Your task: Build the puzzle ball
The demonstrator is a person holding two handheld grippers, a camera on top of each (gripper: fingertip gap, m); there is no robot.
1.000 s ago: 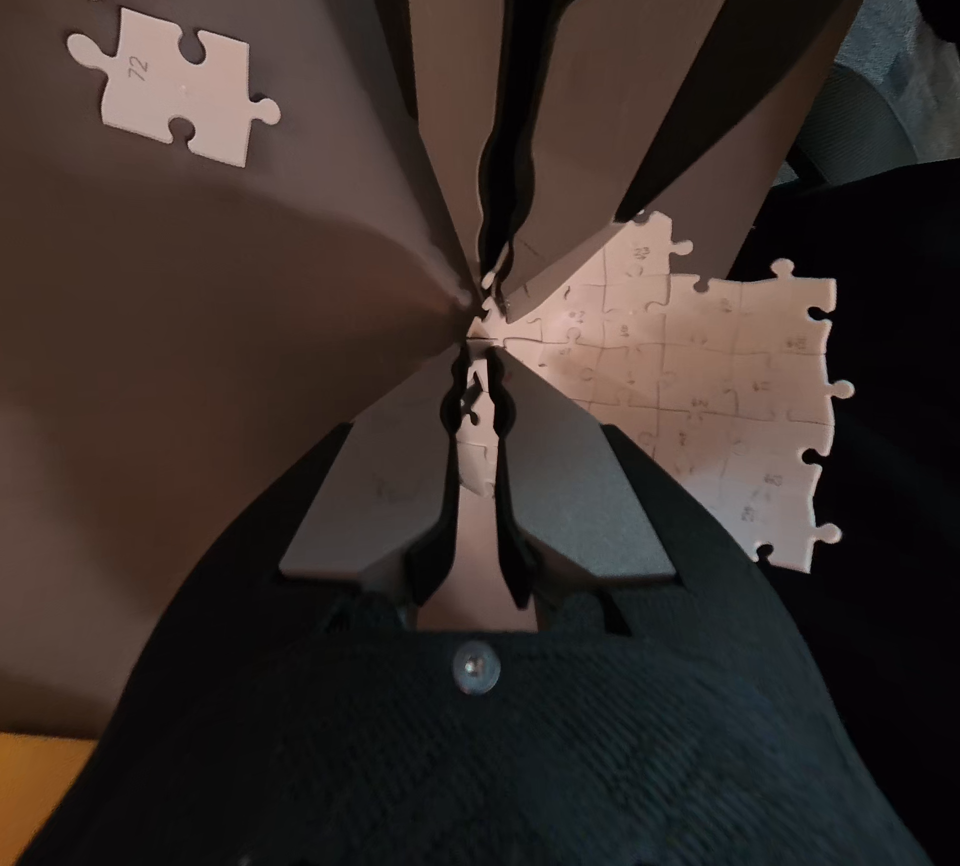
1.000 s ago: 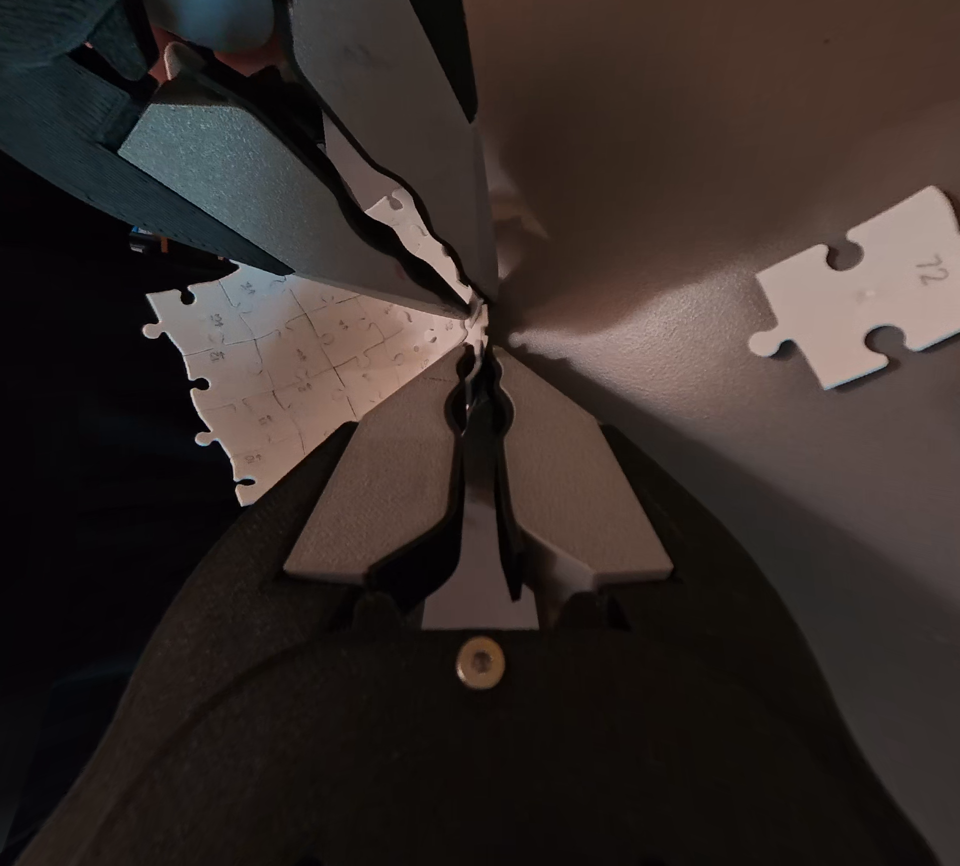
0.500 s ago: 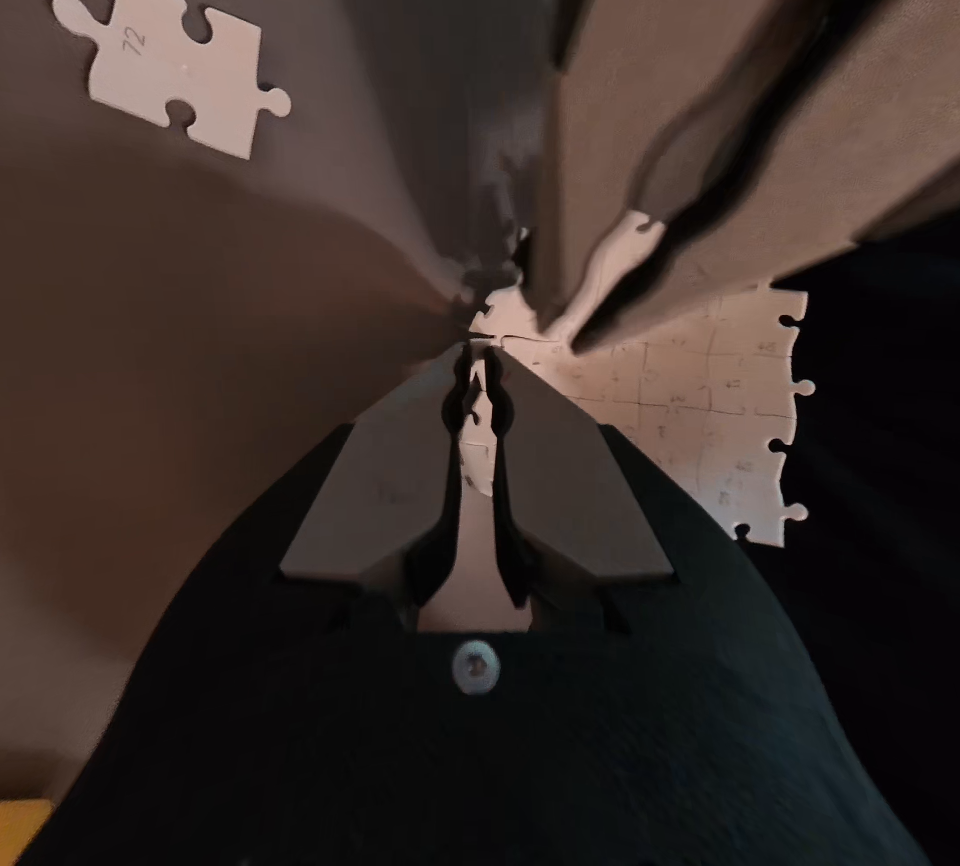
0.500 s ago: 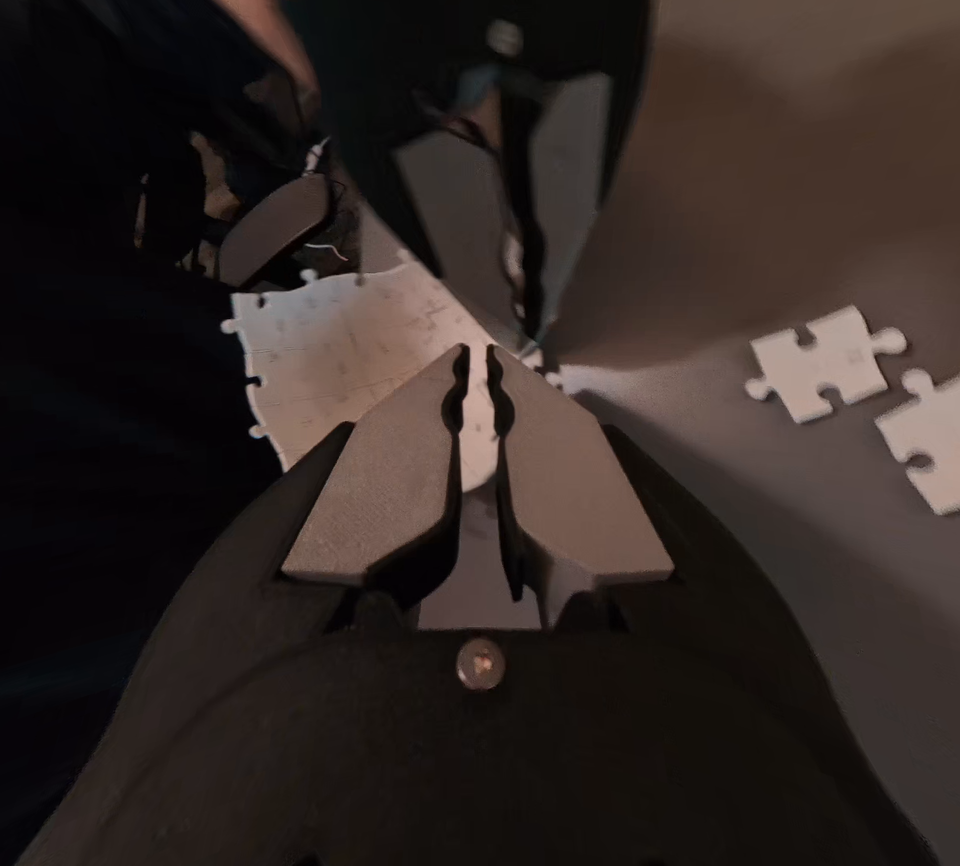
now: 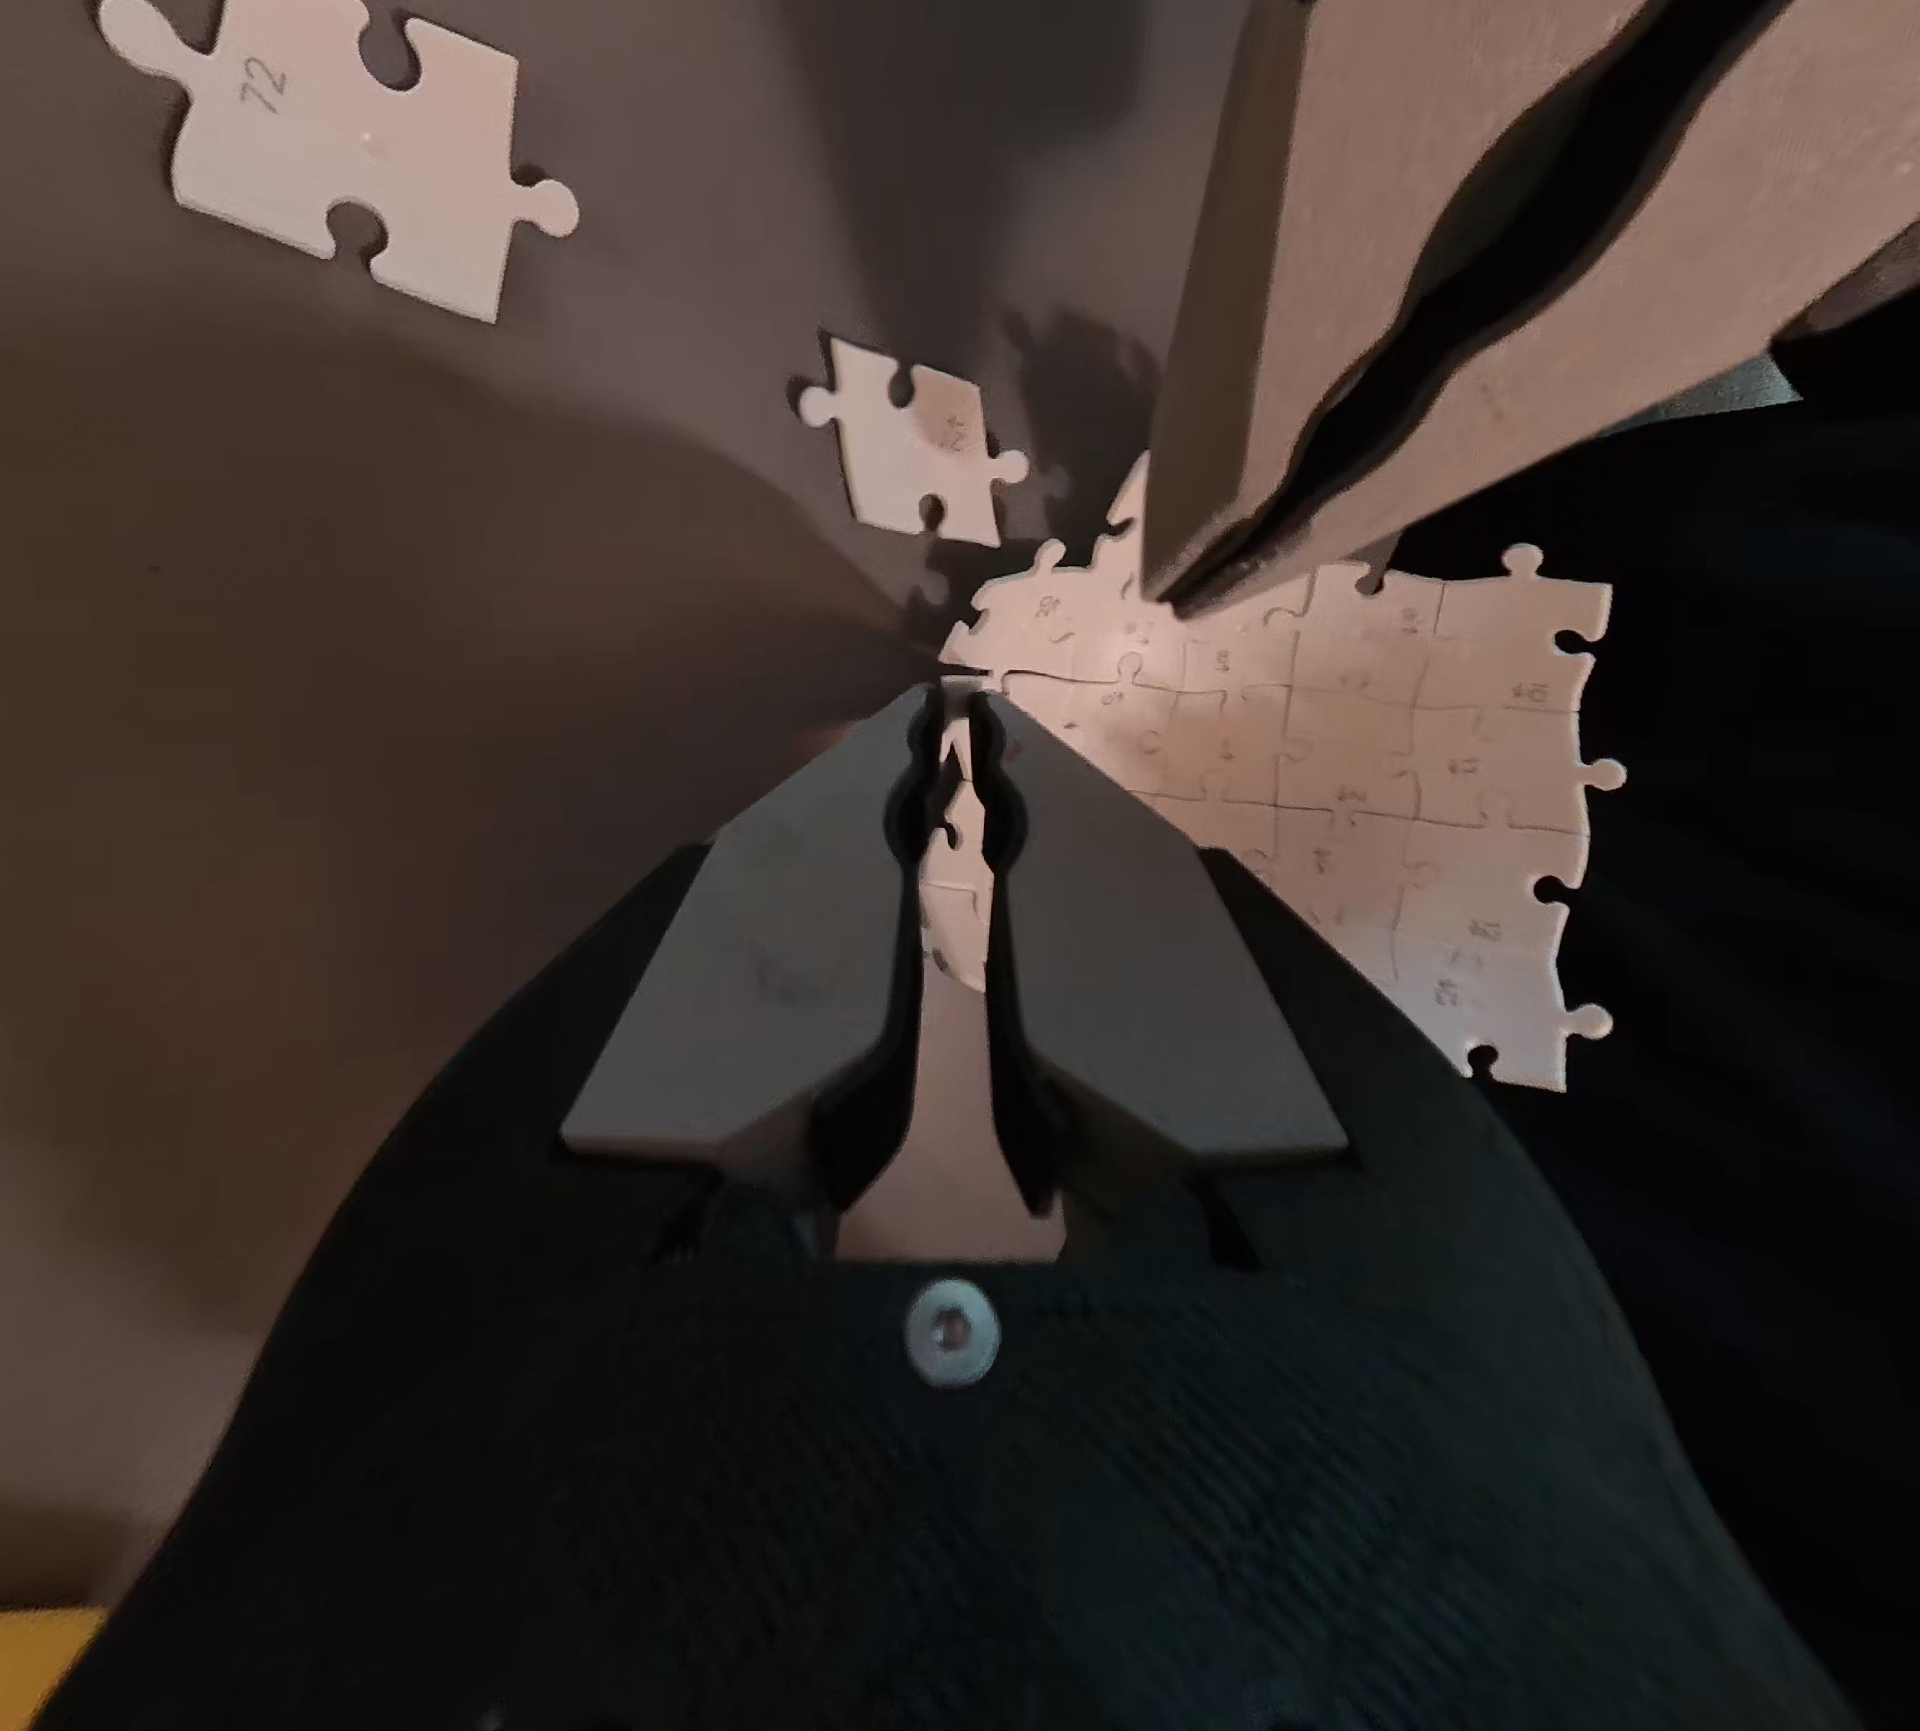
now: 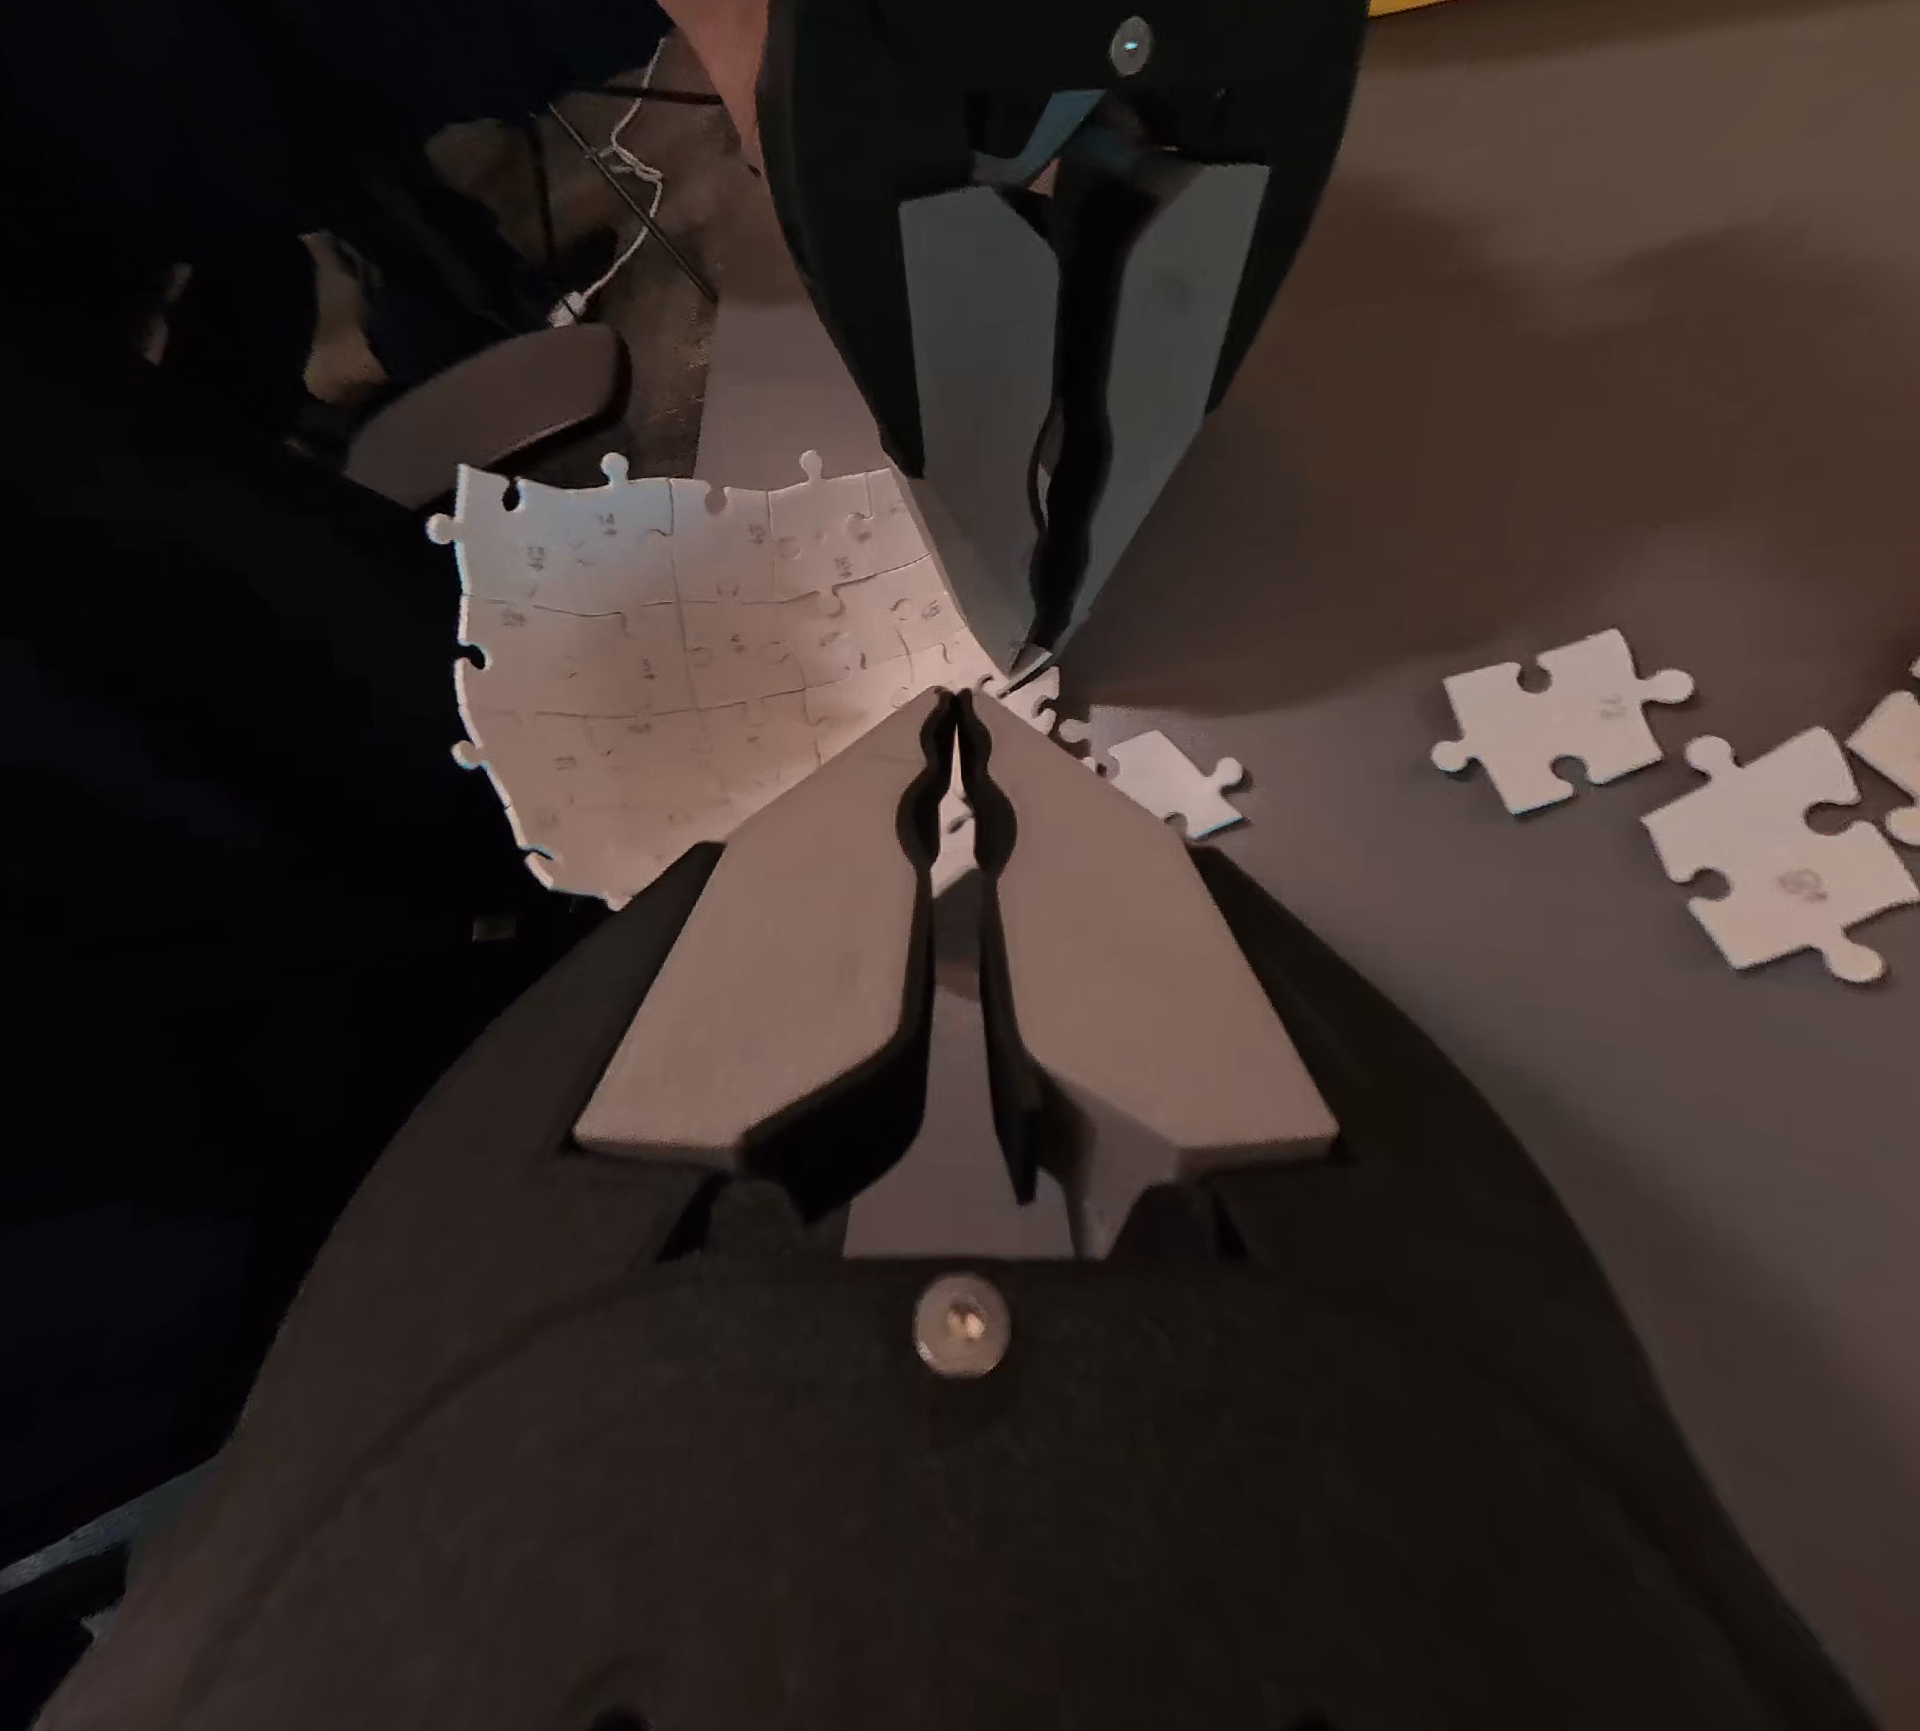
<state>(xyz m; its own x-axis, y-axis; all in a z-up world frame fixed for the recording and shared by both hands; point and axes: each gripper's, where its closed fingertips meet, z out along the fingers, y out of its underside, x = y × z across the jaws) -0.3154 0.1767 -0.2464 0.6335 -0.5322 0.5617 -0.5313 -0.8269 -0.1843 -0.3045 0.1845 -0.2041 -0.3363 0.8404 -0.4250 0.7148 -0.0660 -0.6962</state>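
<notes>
Left gripper (image 5: pixel 953 694) pinches the corner of the curved white assembled sheet of interlocked puzzle pieces (image 5: pixel 1340 767) overhanging the grey table (image 5: pixel 416 642) edge, right gripper (image 6: pixel 954 702) closed on nothing; best keep that sheet steady, then pick the small loose white puzzle piece (image 5: pixel 914 447) beside it by an edge.

Two claws, left (image 5: pixel 954 694) and right (image 6: pixel 956 699). One joined, curved puzzle sheet (image 6: pixel 665 642). Four loose puzzle pieces (image 6: pixel 1179 782) (image 6: pixel 1558 736) (image 6: pixel 1782 871) (image 6: pixel 1896 741) on one grey tabletop (image 6: pixel 1455 1214).

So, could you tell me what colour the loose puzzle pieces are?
White, on a dark grey table; the loose puzzle pieces show best in the right wrist view.
</notes>
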